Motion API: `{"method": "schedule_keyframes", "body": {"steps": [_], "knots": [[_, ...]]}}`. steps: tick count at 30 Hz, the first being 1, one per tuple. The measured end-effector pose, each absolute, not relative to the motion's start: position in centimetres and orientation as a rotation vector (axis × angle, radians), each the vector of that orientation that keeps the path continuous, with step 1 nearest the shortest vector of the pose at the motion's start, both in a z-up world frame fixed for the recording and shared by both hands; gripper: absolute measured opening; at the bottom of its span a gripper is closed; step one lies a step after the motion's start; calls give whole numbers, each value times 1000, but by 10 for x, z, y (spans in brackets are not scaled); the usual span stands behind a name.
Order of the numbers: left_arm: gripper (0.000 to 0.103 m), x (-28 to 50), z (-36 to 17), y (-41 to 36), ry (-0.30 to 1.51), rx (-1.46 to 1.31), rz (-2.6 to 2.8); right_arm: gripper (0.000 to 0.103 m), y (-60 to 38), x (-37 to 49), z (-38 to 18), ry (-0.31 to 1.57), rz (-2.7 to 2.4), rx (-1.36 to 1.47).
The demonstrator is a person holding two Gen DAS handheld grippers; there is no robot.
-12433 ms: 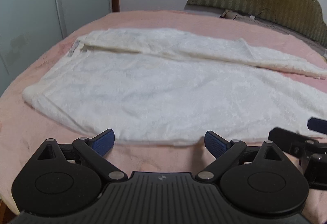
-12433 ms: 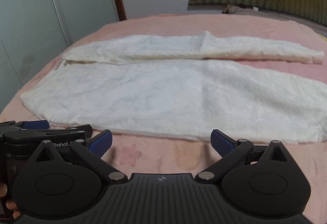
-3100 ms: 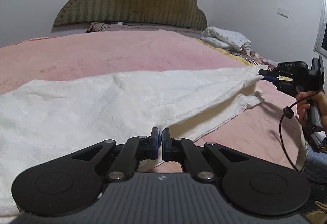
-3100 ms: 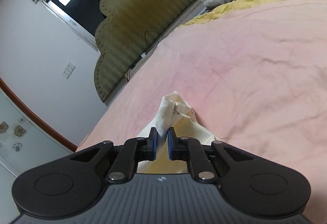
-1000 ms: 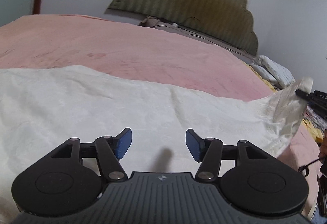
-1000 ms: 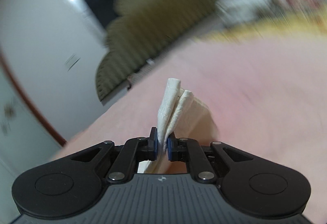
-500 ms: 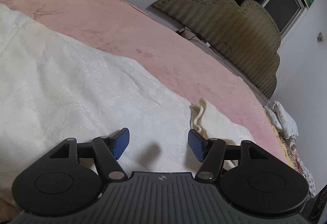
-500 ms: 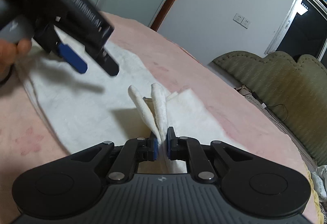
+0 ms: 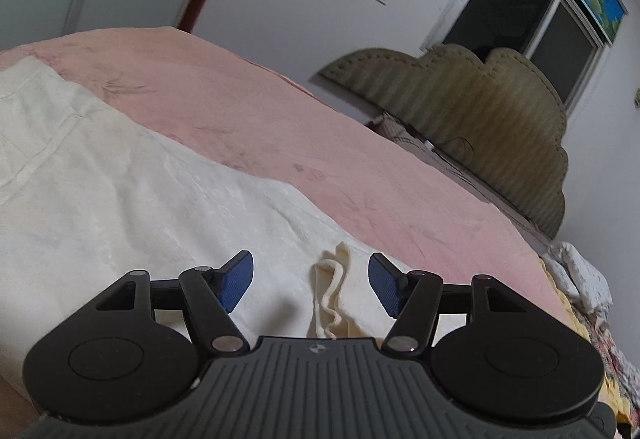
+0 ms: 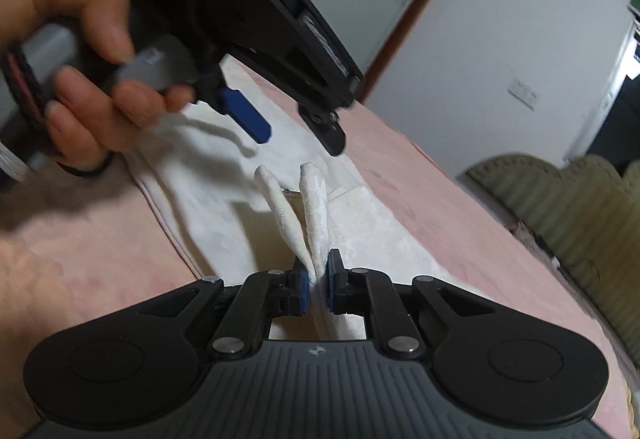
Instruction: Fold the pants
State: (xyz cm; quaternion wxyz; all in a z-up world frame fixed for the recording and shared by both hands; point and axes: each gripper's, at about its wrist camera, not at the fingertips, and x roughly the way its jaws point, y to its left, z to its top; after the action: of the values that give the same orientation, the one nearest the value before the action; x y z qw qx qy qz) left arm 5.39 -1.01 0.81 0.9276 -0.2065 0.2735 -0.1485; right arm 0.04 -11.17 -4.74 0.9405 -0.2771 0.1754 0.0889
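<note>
Right tongs (image 10: 316, 293), nearest, clamp a doubled hem of the white textured-cotton pants (image 9: 120, 207) above the pink bed (image 9: 320, 143); if the layers slip out, the fold skews. Beyond, left tongs (image 10: 298, 141) gape wide, empty, over the pants. Their raised lettering is blurred, unreadable.

Pink-covered bed (image 9: 304, 143), white pants (image 9: 120, 207) spread directly on it, partly folded.

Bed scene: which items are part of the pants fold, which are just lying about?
In the job:
- white pants
- right gripper, shut on the leg ends
- left gripper, open over the cloth

Lying about:
- pink bedspread
- headboard
- crumpled bedding
</note>
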Motion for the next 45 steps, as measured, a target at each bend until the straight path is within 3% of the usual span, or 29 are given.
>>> {"method": "schedule_keyframes", "body": {"steps": [10, 15, 18, 23, 30, 43, 44, 45], "knots": [[67, 66, 11, -2, 635, -396, -203, 15, -96, 6, -54, 415, 201, -659], [75, 71, 27, -29, 599, -212, -238, 26, -143, -13, -5, 401, 311, -328], [78, 83, 28, -61, 620, -71, -306, 26, -173, -10, 4, 385, 212, -181], [78, 106, 3, -95, 680, 177, -224, 26, -188, 26, -31, 629, 123, -101], [81, 95, 17, -40, 652, -8, -146, 26, -148, 2, -9, 480, 250, -191], [84, 73, 28, 0, 660, -179, -170, 25, -90, 10, -32, 466, 264, -467], [84, 73, 29, 0, 664, -188, -179, 11, -90, 9, -31, 457, 258, -474], [84, 74, 29, 0, 670, -201, -193, 10, -89, 9, -31, 453, 255, -482]]}}
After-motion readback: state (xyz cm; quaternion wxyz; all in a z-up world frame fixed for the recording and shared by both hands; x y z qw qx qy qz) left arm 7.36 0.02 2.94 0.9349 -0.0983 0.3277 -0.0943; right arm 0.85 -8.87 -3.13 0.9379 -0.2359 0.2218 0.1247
